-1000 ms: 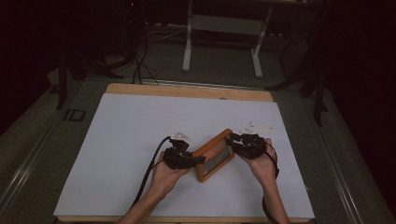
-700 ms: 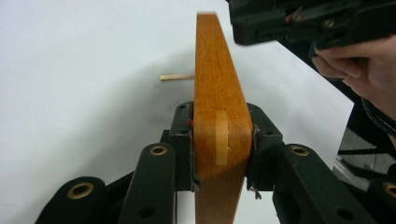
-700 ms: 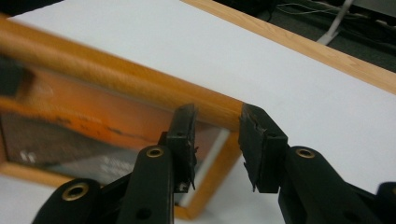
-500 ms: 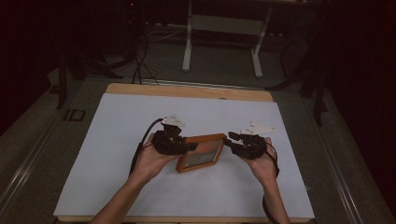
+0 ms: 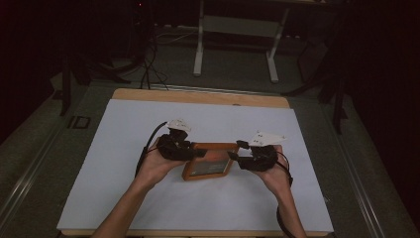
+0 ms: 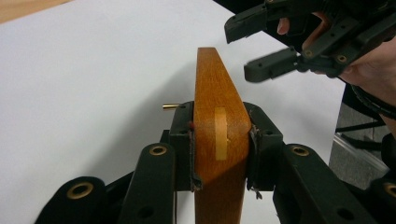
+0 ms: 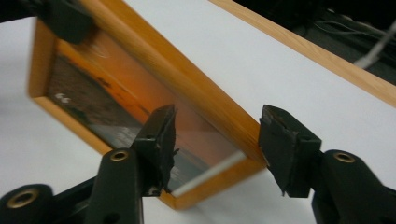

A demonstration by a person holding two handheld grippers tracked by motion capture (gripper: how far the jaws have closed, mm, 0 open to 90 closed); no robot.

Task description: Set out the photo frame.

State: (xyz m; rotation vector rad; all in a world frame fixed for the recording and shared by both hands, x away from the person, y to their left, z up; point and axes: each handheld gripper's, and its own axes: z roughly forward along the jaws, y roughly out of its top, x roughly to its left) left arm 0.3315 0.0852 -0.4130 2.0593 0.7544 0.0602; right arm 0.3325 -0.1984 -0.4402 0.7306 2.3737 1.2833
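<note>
The wooden picture frame [image 5: 208,161] sits near the middle of the table [image 5: 124,198], above its white cover, carried between the two hands with its glass and an orange-toned picture facing up; in the left gripper view its edge [image 6: 217,140] stands upright between the jaws, which pinch it from both sides, so the left gripper [image 5: 198,152] has it firmly; a small brass pin sticks out beside one jaw. The right gripper [image 5: 235,150] is at the frame's opposite end; its jaws have just been opening, and in the right gripper view they stand spread, one over the glass and one just past the outer edge of the frame's corner [image 7: 210,186], neither clearly pressing on the wood. The step in hand looks like a handover to the left side: the right has let go while the left bears the frame. Next, I judge, the right gripper must draw back clear of the corner without knocking it; the left must keep its pinch steady, since it alone carries the weight.
</note>
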